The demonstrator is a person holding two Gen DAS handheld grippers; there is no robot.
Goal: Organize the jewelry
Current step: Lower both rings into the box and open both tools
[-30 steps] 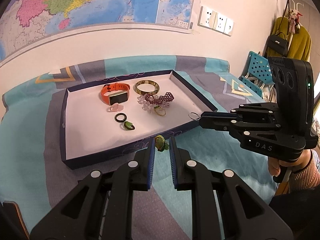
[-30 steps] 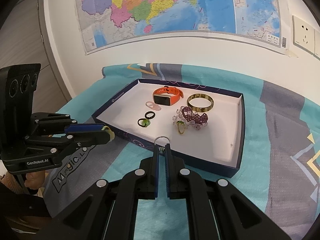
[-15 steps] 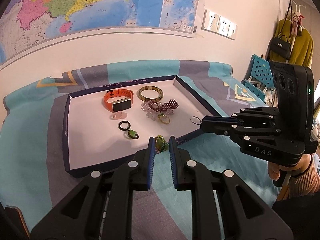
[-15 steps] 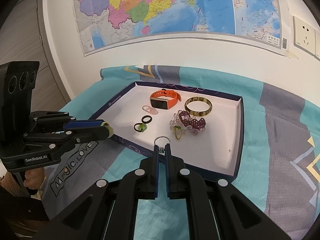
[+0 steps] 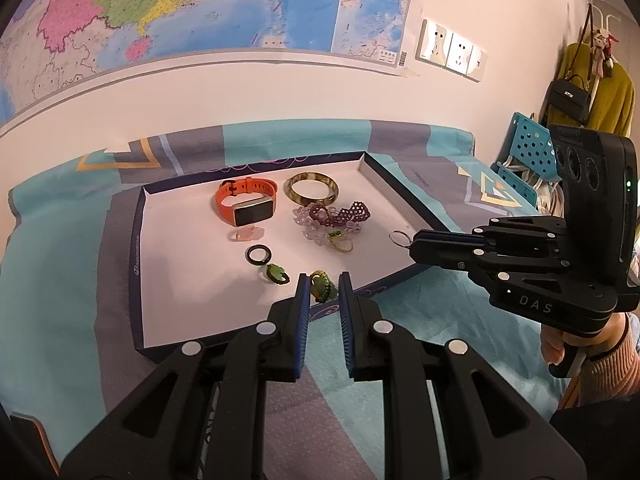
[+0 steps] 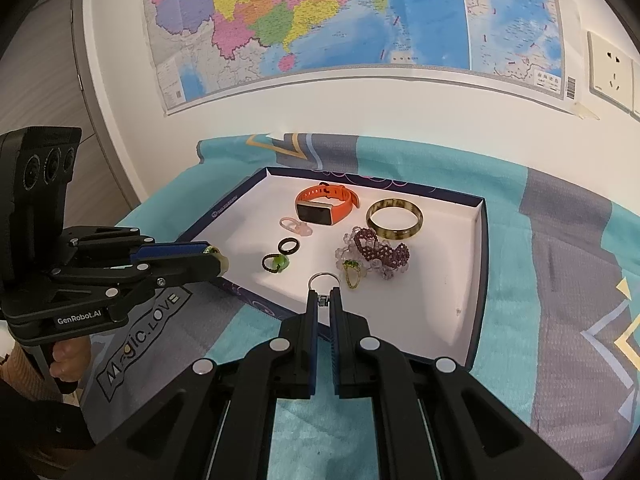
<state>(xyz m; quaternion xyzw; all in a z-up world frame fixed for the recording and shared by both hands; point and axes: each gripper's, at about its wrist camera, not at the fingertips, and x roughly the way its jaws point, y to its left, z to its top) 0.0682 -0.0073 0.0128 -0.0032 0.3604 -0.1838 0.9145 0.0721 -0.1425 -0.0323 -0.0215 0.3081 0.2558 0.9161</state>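
Note:
A dark blue tray [image 5: 138,240] with a white floor lies on the cloth. In it are an orange watch [image 5: 246,200], a yellow-brown bangle [image 5: 312,189], a purple bead bracelet [image 5: 340,216], a pink ring [image 5: 248,234], a black ring [image 5: 259,255] and two green-stone rings [image 5: 276,274]. My left gripper [image 5: 323,286] is shut on a green beaded ring [image 5: 320,286] above the tray's near edge. My right gripper [image 6: 323,300] is shut on a silver ring [image 6: 323,279] above the tray's near right part; it also shows in the left wrist view [image 5: 414,242].
The tray [image 6: 480,264] sits on a teal and grey patterned cloth [image 6: 560,280] over a table against a wall with a map. A blue perforated crate [image 5: 524,156] and hanging coat and bag stand at the right.
Both grippers have moved forward over the tray's near edge, each still holding its ring. The tray items have not moved.

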